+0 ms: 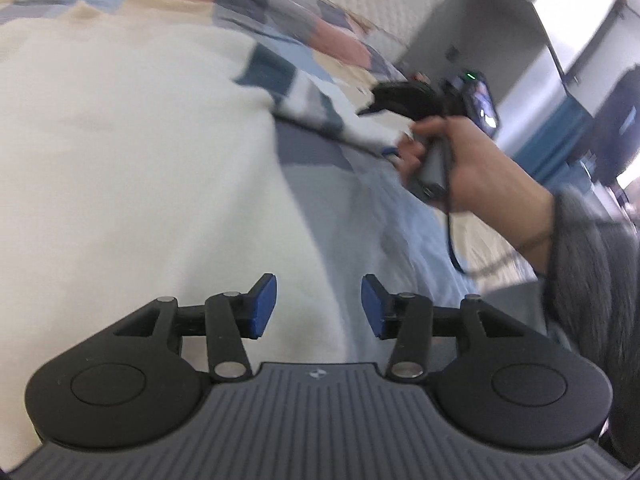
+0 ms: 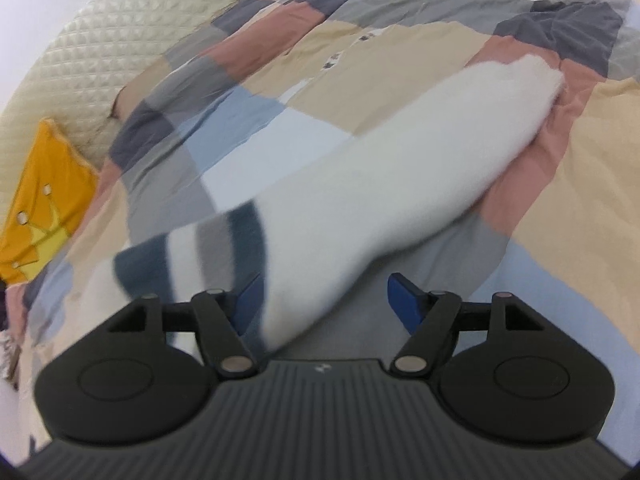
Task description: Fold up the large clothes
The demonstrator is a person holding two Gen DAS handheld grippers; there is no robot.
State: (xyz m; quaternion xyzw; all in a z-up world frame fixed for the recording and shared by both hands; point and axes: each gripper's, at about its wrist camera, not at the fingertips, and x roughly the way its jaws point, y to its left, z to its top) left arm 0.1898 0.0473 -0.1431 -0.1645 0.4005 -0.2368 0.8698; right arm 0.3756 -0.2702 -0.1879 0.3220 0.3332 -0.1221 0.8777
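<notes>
A large cream sweater (image 1: 132, 168) lies spread on the patchwork bed cover (image 1: 320, 40). Its sleeve, white with dark blue and grey stripes near the cuff, shows in the left wrist view (image 1: 304, 96) and in the right wrist view (image 2: 360, 184). My left gripper (image 1: 319, 306) is open and empty just above the sweater's body edge. My right gripper (image 2: 326, 306) is open, with the striped sleeve lying between its blue pads (image 2: 404, 304), not clamped. The right gripper also shows in the left wrist view (image 1: 384, 112), at the sleeve's cuff end, held by a hand.
The patchwork cover (image 2: 400, 52) fills the bed. A quilted cream headboard (image 2: 80, 60) stands at the back left, with a yellow pillow (image 2: 44, 204) beside it. A white cabinet (image 1: 520, 40) and blue furniture (image 1: 560, 132) stand beyond the bed's right side.
</notes>
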